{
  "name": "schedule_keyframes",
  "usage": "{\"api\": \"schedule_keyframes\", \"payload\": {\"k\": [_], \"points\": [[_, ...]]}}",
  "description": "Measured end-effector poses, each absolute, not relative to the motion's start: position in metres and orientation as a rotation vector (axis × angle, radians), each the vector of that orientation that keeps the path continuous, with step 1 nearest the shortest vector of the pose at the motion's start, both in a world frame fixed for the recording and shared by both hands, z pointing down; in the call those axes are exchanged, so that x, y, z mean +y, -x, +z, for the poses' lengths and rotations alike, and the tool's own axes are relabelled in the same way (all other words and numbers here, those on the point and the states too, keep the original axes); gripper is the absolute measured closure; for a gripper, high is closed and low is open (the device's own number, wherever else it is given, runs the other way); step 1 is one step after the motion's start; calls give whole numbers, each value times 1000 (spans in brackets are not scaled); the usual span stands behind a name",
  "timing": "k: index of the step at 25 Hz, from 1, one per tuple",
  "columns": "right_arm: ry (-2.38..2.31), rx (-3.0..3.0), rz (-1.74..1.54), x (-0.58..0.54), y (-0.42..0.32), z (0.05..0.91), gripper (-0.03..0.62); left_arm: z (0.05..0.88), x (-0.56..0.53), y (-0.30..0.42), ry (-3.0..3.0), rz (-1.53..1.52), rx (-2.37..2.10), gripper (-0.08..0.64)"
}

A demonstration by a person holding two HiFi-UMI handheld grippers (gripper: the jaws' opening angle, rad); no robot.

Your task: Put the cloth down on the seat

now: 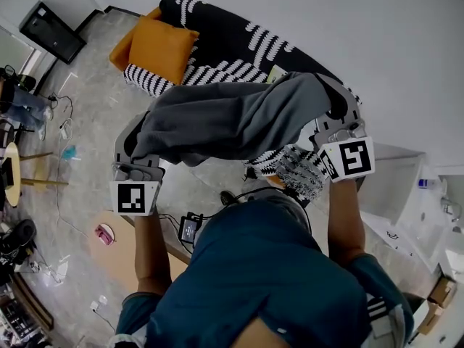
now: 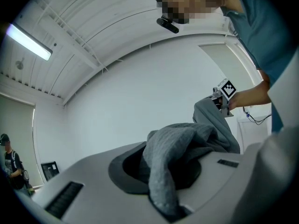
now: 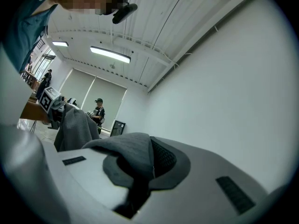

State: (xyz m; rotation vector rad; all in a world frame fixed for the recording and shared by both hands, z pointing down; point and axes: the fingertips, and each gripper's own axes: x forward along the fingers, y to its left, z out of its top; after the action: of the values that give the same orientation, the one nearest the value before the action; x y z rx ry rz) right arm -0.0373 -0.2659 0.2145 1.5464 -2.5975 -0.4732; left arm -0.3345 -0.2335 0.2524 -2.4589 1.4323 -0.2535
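Teal-shirted person [image 1: 254, 281] fills 6 o'clock of head view, forearms reaching toward 12; left hand-held gripper [image 1: 136, 145] at 9 o'clock, marker cube toward camera, jaws almost together and clamped on a bunched fold of grey cloth [image 1: 232, 122]; right hand-held gripper [image 1: 335, 100] at 3 o'clock, jaws pressed nearly closed on the other end, edge of cloth draped over its dark pads in its own view; cloth spans between both grippers in the air, sagging in the middle, off the seat; sofa seat [image 1: 217, 35], black with white stripes, lies beyond cloth at 12 o'clock; orange cushion [image 1: 159, 46] on it at 11 o'clock; grey marbled floor [image 1: 94, 114] at 9 o'clock.
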Motion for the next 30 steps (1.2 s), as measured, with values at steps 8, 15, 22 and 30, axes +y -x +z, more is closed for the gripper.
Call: {"api": "schedule_keyframes", "payload": {"k": [8, 15, 22, 30], "points": [[-1543, -2640, -444, -319, 25, 221, 569, 255, -278, 318, 2451, -299, 1450, 509], [-1529, -2678, -451, -368, 4, 221, 569, 250, -329, 294, 2430, -323, 1449, 509], [-1510, -2712, -437, -405, -9, 229, 569, 252, -367, 274, 2426, -331, 1445, 509], [-1483, -2707, -417, -432, -7, 235, 569, 262, -393, 274, 2454, -338, 1464, 509]]}}
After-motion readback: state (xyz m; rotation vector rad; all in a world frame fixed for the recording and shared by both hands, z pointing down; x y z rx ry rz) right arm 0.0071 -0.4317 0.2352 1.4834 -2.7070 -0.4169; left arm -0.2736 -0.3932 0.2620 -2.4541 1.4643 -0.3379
